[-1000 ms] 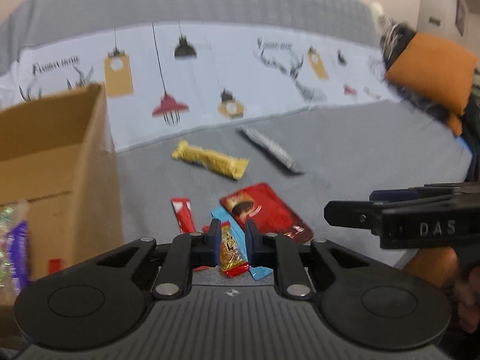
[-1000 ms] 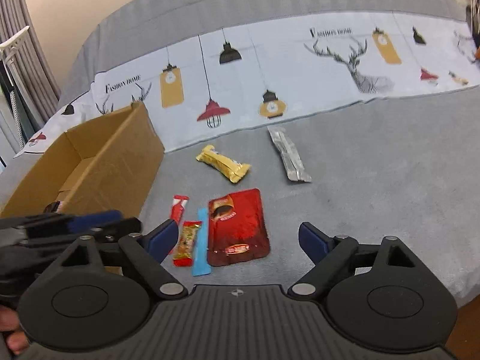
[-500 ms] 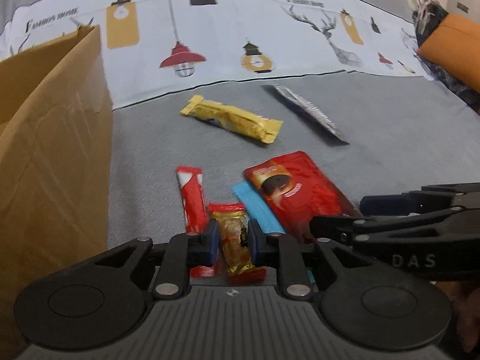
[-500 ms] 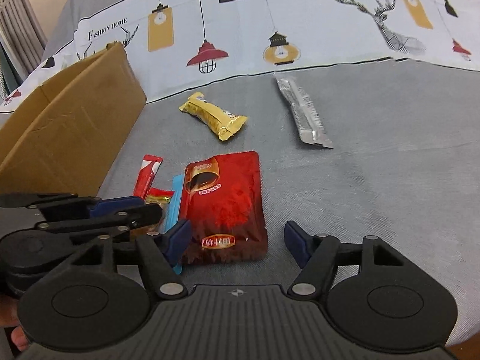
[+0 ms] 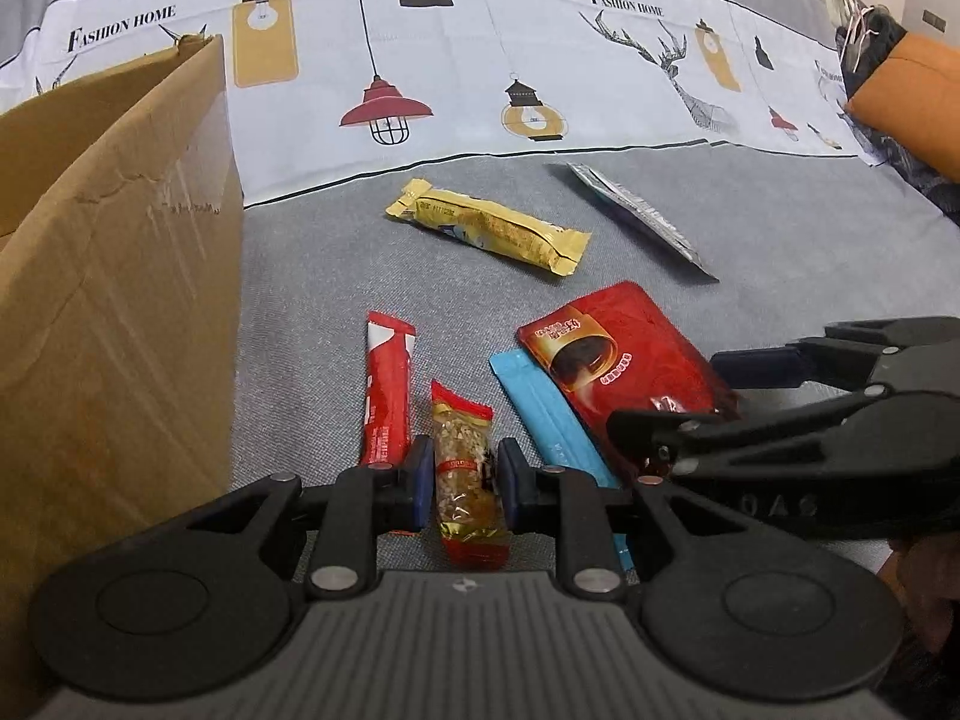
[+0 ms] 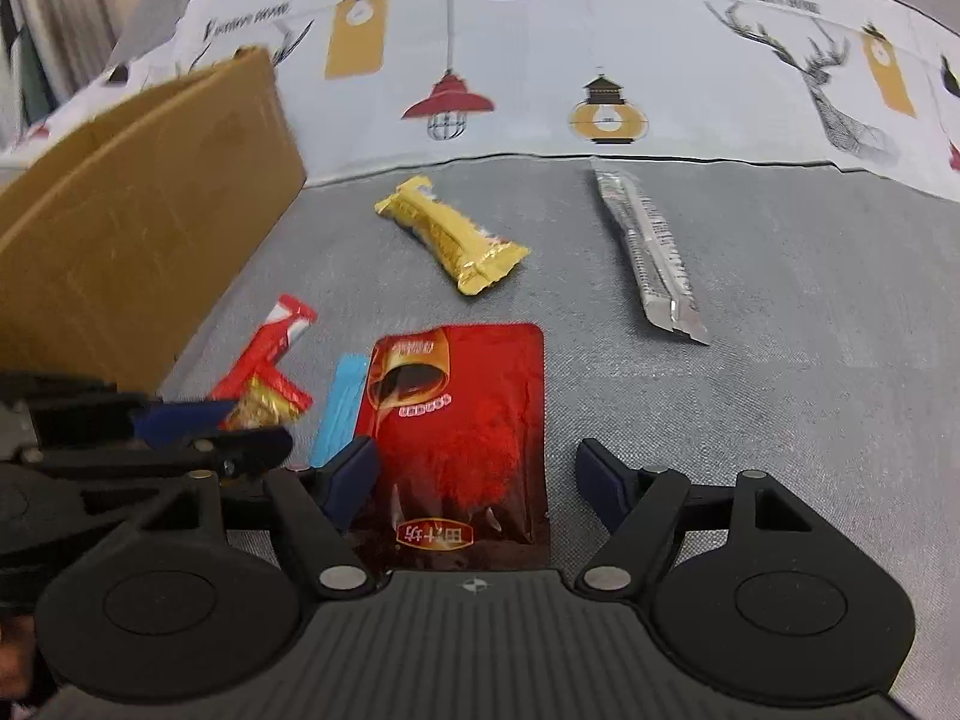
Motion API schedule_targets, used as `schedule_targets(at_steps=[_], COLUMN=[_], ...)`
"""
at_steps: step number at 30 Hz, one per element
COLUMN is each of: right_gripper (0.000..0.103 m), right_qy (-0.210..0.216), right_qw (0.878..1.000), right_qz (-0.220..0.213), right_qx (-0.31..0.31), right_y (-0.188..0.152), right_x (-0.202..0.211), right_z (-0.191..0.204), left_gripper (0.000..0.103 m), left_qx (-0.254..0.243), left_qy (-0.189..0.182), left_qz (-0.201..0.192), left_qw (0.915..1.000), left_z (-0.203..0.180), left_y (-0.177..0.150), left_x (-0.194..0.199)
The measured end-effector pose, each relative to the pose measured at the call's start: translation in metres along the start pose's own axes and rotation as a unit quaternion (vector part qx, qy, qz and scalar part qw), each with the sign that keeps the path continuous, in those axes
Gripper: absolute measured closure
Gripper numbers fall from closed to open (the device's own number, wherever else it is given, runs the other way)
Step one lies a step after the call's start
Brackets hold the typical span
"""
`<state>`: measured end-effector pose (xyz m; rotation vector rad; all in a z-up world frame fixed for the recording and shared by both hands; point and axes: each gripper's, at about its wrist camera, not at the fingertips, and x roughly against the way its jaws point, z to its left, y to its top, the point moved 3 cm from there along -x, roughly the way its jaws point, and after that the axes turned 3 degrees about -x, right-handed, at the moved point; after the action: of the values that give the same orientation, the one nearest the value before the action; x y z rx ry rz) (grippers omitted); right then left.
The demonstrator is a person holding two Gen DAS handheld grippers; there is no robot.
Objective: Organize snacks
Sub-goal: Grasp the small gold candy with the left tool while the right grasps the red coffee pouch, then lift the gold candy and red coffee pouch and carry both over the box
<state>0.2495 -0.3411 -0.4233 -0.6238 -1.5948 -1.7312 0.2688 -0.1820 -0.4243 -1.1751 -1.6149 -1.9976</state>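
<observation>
A: Left gripper (image 5: pixel 462 476) pose?
B: Tilted steeply downward, low over the surface. Blue pads (image 5: pixel 420 476) stand narrowly apart, one on either side of a small packet; whether they press on it I cannot tell

A: Right gripper (image 6: pixel 477 478)?
B: Also angled down, jaws set wide, pads (image 6: pixel 600 474) clear of what lies between them. It sits just beside the left one, on its right; each shows at the edge of the other's wrist view

A: Any hand visible?
B: Only a dim sliver at the frame edge, too dark to describe
</observation>
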Motion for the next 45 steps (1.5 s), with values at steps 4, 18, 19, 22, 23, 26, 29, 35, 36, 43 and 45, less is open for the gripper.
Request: schedule_targets(at_steps=[4,18,19,22,23,26,29,35,36,43,45], right_gripper=[0.056,0.099,0.099,0.085,0.069,0.006,0.004,0.000,0.001,0.053,0.056], right_qy=[0.007,-0.033,-0.030,-0.023,-0.026,-0.016,0.003,0.005,0.003,-0.052,-0.055], right_qw=[1.000,0.998,0.998,0.996,0.996,0.997,0.998,0.998,0.998,0.998,0.997], right_qz=[0.004,-0.035,-0.033,-0.024,-0.028,-0.039,-0.026,-0.004,-0.001,-0.011,-0.012], right_qx=[0.013,-0.036,-0.046,-0.085,-0.084,-0.066,-0.064,-0.061,-0.060,-0.043,-0.043], right_y=[0.002,-0.006,-0.008,-0.012,-0.011,-0.007,-0.005,-0.007,-0.006,-0.003,-0.004], right_x=[0.002,0.050,0.049,0.041,0.040,0.036,0.023,0.006,0.006,0.014,0.017], right_z=[0.005,-0.030,-0.034,-0.043,-0.042,-0.033,-0.025,-0.026,-0.026,-0.033,-0.033], left_gripper=[0.077,0.085,0.084,0.072,0.067,0.060,0.059,0.060,0.064,0.080,0.081], left_qx=[-0.005,-0.002,-0.001,-0.002,-0.002,-0.001,-0.025,-0.064,-0.065,-0.049,-0.044], left_qy=[-0.002,-0.030,-0.030,-0.027,-0.024,-0.018,-0.005,0.017,0.016,-0.008,-0.012], left_qz=[0.001,0.009,0.010,0.016,0.020,0.019,0.013,-0.003,-0.006,0.000,0.004], left_qw=[1.0000,0.9995,0.9995,0.9995,0.9995,0.9997,0.9996,0.9978,0.9977,0.9988,0.9990], left_z=[-0.005,-0.014,-0.013,-0.015,-0.015,-0.012,-0.015,-0.019,-0.019,-0.020,-0.019], left_y=[-0.002,0.002,0.002,0.001,0.001,-0.001,-0.002,-0.003,-0.003,-0.001,0.000], left_x=[0.002,0.018,0.016,0.013,0.011,0.006,0.003,0.000,0.000,0.002,0.003])
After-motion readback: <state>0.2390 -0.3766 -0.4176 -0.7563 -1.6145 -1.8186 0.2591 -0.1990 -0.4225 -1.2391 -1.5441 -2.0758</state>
